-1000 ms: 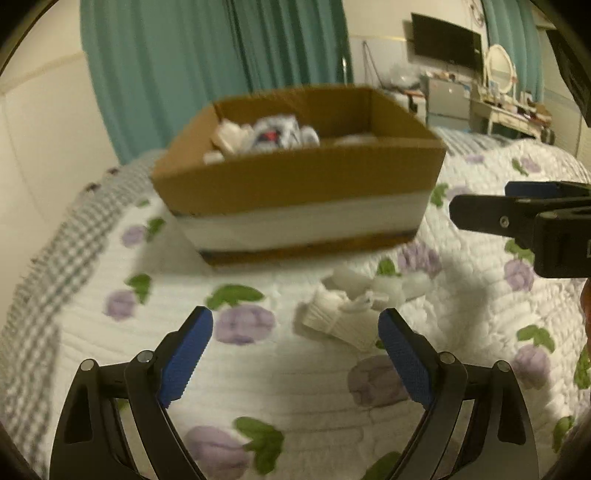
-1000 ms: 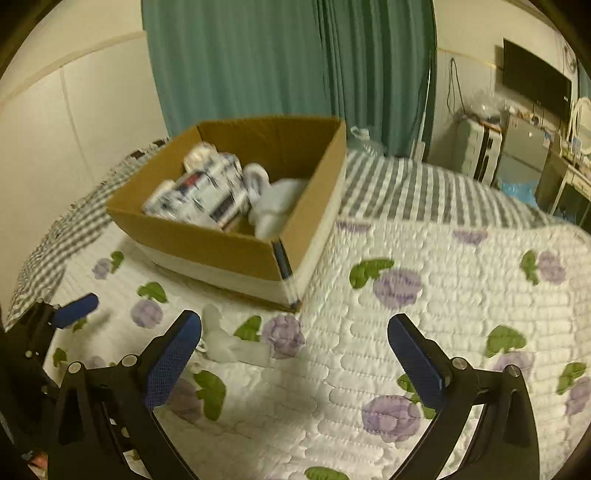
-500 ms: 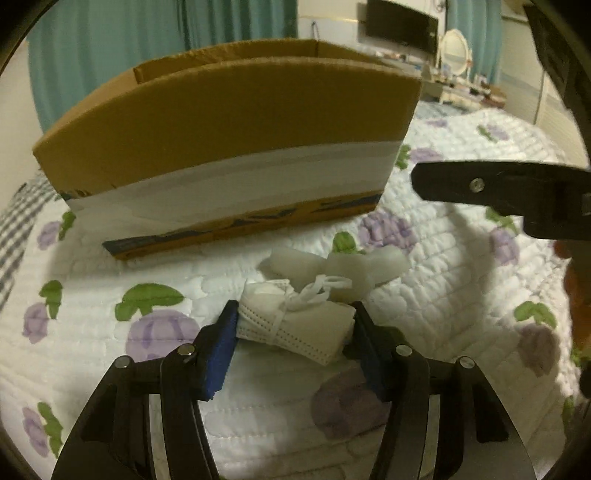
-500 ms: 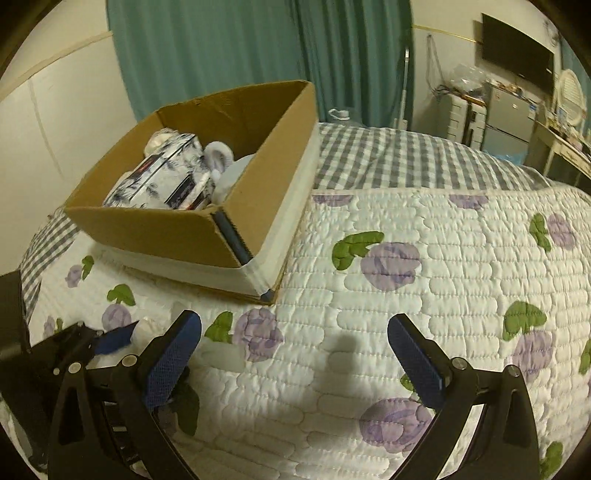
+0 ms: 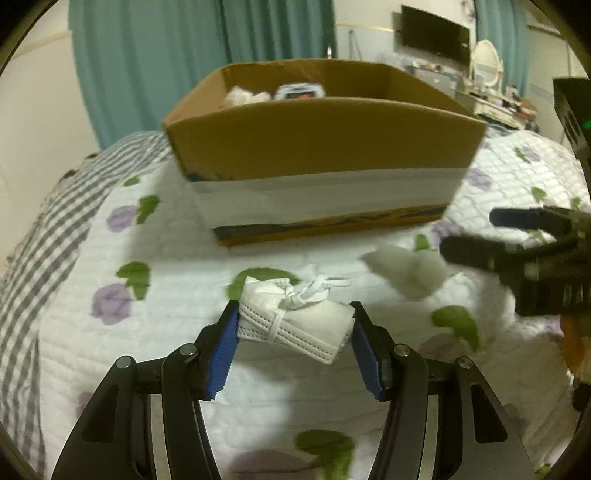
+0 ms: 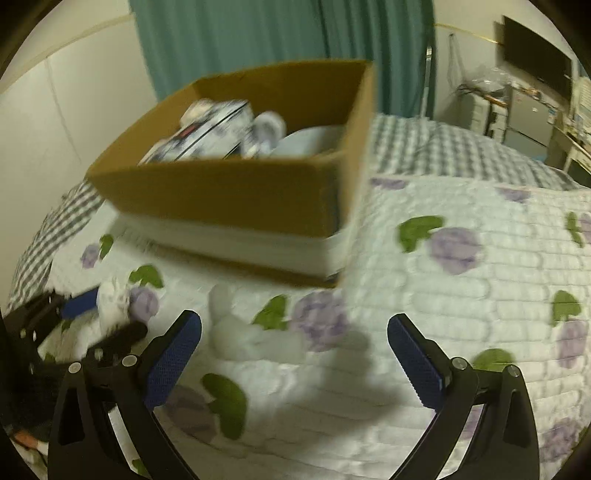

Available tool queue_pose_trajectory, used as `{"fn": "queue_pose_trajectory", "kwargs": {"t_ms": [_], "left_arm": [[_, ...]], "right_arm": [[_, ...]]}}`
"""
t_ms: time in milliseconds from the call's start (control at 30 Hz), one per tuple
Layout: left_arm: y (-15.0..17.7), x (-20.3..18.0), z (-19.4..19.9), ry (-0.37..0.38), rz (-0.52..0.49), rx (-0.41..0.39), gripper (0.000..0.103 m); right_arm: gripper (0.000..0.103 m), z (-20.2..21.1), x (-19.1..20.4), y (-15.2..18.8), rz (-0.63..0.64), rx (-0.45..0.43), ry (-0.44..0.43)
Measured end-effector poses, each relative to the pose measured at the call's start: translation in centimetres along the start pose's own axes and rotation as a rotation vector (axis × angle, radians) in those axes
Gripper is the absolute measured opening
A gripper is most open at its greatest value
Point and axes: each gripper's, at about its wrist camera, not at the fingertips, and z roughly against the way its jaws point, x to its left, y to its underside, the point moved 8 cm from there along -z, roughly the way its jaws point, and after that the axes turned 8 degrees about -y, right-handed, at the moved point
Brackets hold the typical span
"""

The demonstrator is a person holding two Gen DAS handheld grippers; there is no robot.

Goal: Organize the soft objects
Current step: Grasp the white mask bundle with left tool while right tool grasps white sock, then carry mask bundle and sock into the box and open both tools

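A: Why is the folded mask bundle [image 5: 295, 325] clamped between the left gripper [image 5: 293, 345] pads?

B: It is held crosswise, just above the quilt [image 5: 177, 288], presumably for the cardboard box [image 5: 325, 147] behind.

A: And the right gripper [image 6: 293, 354]?

B: Its jaws are spread wide near the white cloth [image 6: 251, 338], seemingly untouched; blur hinders certainty.

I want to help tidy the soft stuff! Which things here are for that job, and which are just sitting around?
For the job:
- folded white mask bundle, clamped in the left gripper
- white soft piece on the quilt, before the open right gripper
- cardboard box

Just around:
- flowered quilt
- green curtain
- TV
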Motion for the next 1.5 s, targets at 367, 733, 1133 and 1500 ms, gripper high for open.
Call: {"fn": "queue_pose_trajectory", "kwargs": {"t_ms": [367, 733, 1133, 1500], "left_arm": [[0.9, 2.1, -0.2, 0.013, 0.062, 0.029, 0.056], [-0.2, 2.4, 5.8, 0.008, 0.023, -0.035, 0.056], [-2.5, 2.4, 15.2, 0.053, -0.029, -0.183, 0.056], [-8.5, 2.6, 20.5, 0.064, -0.049, -0.321, 0.056]], "right_arm": [[0.05, -3.4, 2.0, 1.4, 0.08, 0.103, 0.053], [0.03, 2.5, 5.0, 2.6, 0.081, 0.046, 0.013], [0.03, 12.5, 10.6, 1.2, 0.168, -0.057, 0.051], [0.03, 20.8, 12.3, -7.4, 0.218, -0.23, 0.066]]}}
